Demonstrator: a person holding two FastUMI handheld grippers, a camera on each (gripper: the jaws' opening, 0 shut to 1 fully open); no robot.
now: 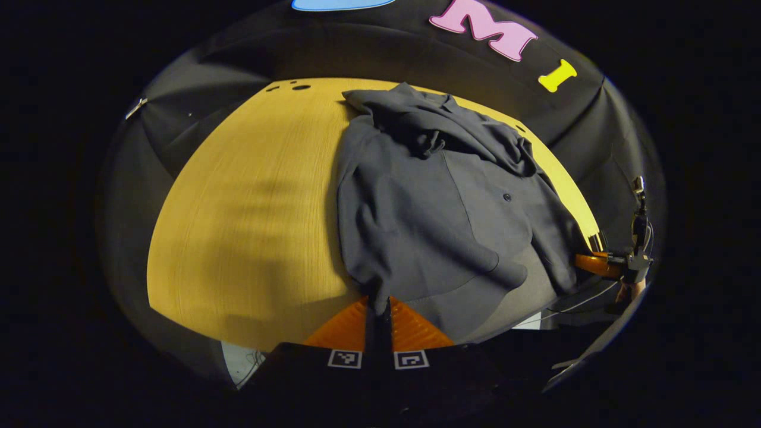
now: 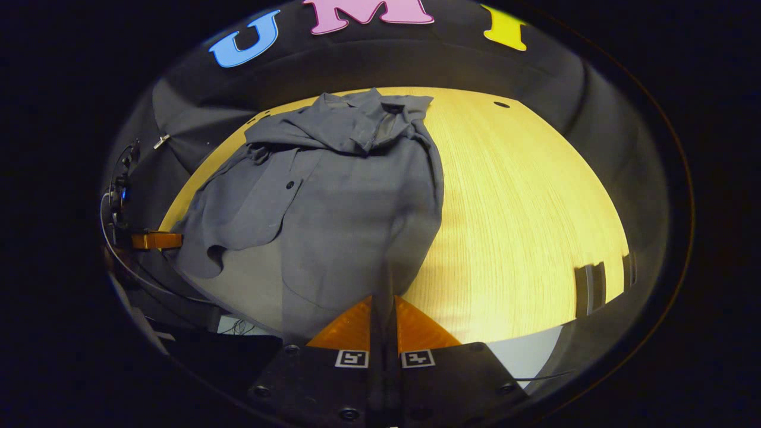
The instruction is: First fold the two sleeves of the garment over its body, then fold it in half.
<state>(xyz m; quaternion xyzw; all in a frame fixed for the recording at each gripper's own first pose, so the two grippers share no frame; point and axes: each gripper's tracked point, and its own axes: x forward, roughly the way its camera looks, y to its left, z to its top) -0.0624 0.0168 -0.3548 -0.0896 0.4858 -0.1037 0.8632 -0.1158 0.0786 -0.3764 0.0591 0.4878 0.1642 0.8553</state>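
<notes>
A dark grey button shirt (image 1: 440, 196) lies on the yellow wooden table (image 1: 238, 208), collar at the far end, with its sleeves bunched across the upper body. My left gripper (image 1: 379, 306) is shut on the near hem corner at the shirt's left side. In the right gripper view the shirt (image 2: 333, 202) covers the left half of the table (image 2: 523, 208), and my right gripper (image 2: 383, 297) is shut on the other near hem corner. Each gripper also shows from across: the right gripper (image 1: 594, 261) at the far right, the left gripper (image 2: 157, 239) at the far left. The hem between them is raised, showing its paler inner side.
Small holes (image 1: 301, 87) mark the table's far edge, one also in the right gripper view (image 2: 501, 104). A dark bracket (image 2: 588, 285) sits at the table's near right edge. Cables (image 1: 582, 297) hang beside the near edge. Bare wood lies on both sides of the shirt.
</notes>
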